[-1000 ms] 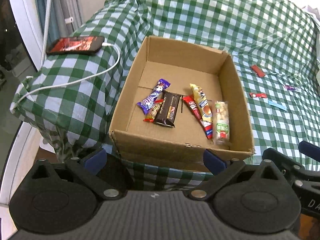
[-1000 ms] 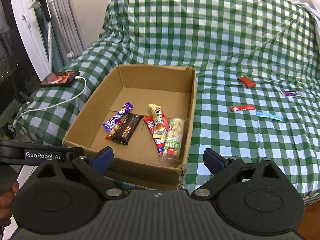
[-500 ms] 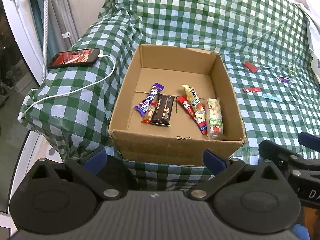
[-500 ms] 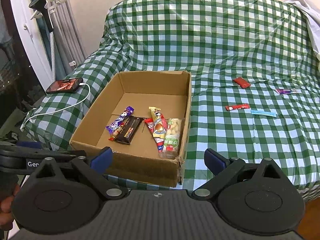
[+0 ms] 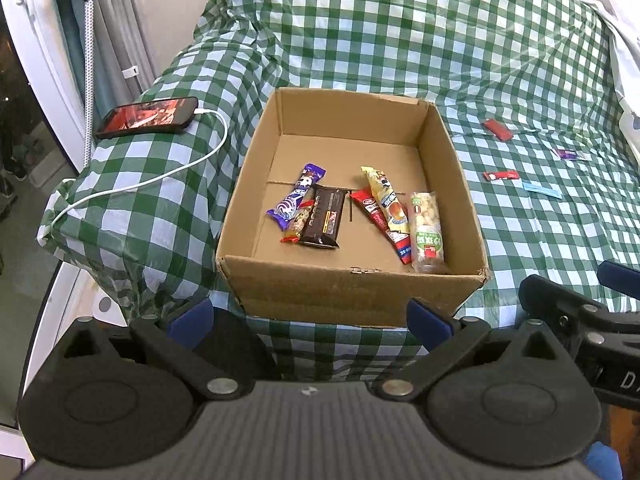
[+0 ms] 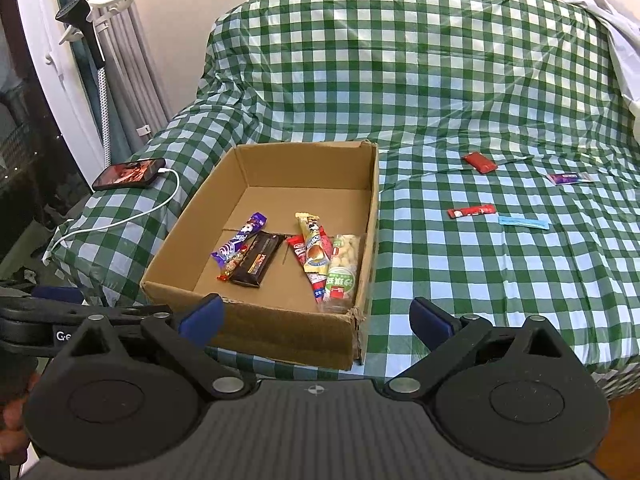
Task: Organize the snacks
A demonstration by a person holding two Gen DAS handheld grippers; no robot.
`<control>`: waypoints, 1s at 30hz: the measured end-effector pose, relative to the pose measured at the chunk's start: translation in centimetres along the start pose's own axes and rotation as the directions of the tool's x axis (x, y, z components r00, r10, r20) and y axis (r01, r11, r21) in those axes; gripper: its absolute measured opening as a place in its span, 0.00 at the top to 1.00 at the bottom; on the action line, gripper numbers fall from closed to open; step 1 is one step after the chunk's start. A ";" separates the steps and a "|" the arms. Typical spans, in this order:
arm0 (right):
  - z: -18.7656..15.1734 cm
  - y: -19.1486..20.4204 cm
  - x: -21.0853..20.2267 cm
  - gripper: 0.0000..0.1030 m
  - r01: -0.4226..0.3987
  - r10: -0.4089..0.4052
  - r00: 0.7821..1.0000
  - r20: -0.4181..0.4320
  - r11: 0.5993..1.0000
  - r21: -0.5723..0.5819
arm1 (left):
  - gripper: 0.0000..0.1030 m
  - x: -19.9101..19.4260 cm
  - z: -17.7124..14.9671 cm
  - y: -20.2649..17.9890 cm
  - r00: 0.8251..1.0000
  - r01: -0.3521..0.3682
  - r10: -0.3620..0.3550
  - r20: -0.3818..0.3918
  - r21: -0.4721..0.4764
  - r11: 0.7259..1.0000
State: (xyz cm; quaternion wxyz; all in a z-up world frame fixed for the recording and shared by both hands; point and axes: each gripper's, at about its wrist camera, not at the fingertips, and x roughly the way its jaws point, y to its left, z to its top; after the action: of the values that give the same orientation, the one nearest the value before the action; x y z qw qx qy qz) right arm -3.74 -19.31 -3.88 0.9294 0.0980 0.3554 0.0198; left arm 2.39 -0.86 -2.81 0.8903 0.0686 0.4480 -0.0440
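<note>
An open cardboard box (image 5: 352,292) (image 6: 280,328) sits at the near edge of a green checked bed. It holds several snacks: a purple bar (image 5: 296,196) (image 6: 239,242), a dark chocolate bar (image 5: 323,221) (image 6: 256,264), a red stick (image 5: 380,220), a yellow pack (image 5: 386,200) (image 6: 314,246) and a peanut pack (image 5: 427,232) (image 6: 342,272). Loose on the bed to the right lie a red packet (image 6: 479,161), a red stick (image 6: 471,211), a blue stick (image 6: 523,223) and a purple packet (image 6: 566,178). My left gripper (image 5: 310,316) and right gripper (image 6: 316,316) are open, empty, in front of the box.
A phone (image 5: 148,117) (image 6: 130,173) on a white charging cable (image 5: 160,176) lies on the bed's left corner. Curtains and a white stand (image 6: 98,40) are at the left. White cloth (image 6: 608,20) lies at the far right. The other gripper (image 5: 580,320) shows at the right.
Both grippers have pulled back and up from the box, so more of the bed shows. Nothing on the bed or in the box has moved.
</note>
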 end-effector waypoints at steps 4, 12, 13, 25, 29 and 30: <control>0.0 0.1 0.0 0.04 0.002 -0.002 1.000 0.000 1.000 0.000 | 0.00 0.1 0.0 0.0 1.000 0.000 0.000 0.000 0.000 1.000; 0.0 0.2 0.0 0.03 0.002 -0.002 1.000 -0.005 1.000 -0.003 | 0.00 0.2 -0.1 0.1 1.000 -0.001 0.001 -0.007 0.003 1.000; -0.1 0.2 0.2 0.03 0.003 -0.003 1.000 -0.005 1.000 -0.003 | 0.00 0.2 -0.1 0.2 1.000 -0.001 0.001 -0.007 0.003 1.000; -0.1 0.4 0.2 0.03 0.005 -0.005 1.000 -0.008 1.000 -0.003 | 0.00 0.2 0.0 0.1 1.000 -0.002 0.002 -0.009 0.003 1.000; 0.0 0.4 0.2 0.03 0.004 -0.004 1.000 -0.009 1.000 -0.003 | 0.00 0.2 0.0 0.1 1.000 -0.002 0.002 -0.011 0.003 1.000; -0.1 0.3 0.2 0.03 0.004 -0.004 1.000 -0.010 1.000 -0.003 | 0.00 0.3 0.0 0.1 1.000 -0.002 0.002 -0.013 0.004 1.000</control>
State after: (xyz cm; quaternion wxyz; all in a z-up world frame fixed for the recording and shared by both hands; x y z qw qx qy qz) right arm -3.61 -18.94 -4.02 0.9278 0.0960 0.3600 0.0189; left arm 2.56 -0.73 -3.07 0.8874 0.0710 0.4534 -0.0437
